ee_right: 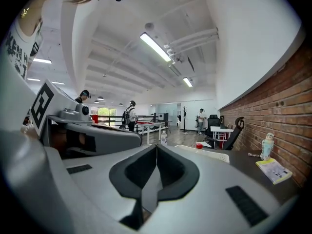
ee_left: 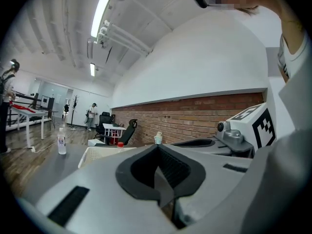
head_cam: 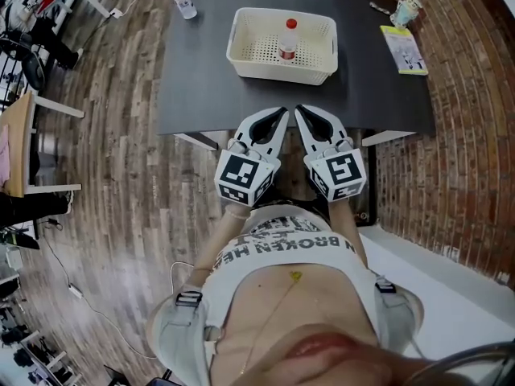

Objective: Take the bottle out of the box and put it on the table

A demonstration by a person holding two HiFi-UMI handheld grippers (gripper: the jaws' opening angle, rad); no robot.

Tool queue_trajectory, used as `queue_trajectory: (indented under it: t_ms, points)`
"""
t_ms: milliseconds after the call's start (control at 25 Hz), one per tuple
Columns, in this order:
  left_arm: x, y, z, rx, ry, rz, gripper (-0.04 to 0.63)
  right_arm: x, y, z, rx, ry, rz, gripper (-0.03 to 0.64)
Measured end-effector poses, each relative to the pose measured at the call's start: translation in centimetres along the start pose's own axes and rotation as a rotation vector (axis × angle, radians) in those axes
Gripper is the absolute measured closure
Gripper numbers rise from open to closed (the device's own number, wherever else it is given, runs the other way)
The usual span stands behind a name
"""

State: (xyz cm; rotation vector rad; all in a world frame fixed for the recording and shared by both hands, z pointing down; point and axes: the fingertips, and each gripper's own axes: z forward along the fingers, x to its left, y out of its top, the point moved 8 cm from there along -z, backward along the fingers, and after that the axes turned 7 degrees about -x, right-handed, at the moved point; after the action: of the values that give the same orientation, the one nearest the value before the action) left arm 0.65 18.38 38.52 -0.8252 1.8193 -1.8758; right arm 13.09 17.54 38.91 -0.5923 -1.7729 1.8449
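My left gripper (head_cam: 281, 114) and right gripper (head_cam: 300, 112) sit side by side over the table's (head_cam: 201, 79) near edge, noses toward the box (head_cam: 278, 73). Both are clenched on nothing: in each gripper view the pads meet at the tip with no gap, left (ee_left: 157, 146) and right (ee_right: 156, 146). So the step in hand is, as I judge it, the approach. To do it well I'd pick one gripper, probably the right since the bottle (head_cam: 288, 40) stands a little right of the box's middle. I'd spread its jaws before crossing the near wall, not inside the box. Then I'd come in above the rim and settle the pads on the bottle's body under the cap. I'd lift straight up until the base clears the wall. The bare table left of the box looks the safest spot to set it down. The bottle is small and clear, upright on the box's perforated floor, with a red cap and some red showing low down. It looks light and narrow, so I expect it to tip if I nudge it. A spare bottle (head_cam: 184, 2) stands at the far left corner, outside the box.
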Motion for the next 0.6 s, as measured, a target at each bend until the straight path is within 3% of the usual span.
queue_trajectory:
  t_ms: [600]
  points:
    - [3.7,0.4,0.1,-0.006,-0.014,0.002,0.597,0.4,0.3,3.3,-0.007,-0.043,0.010,0.607]
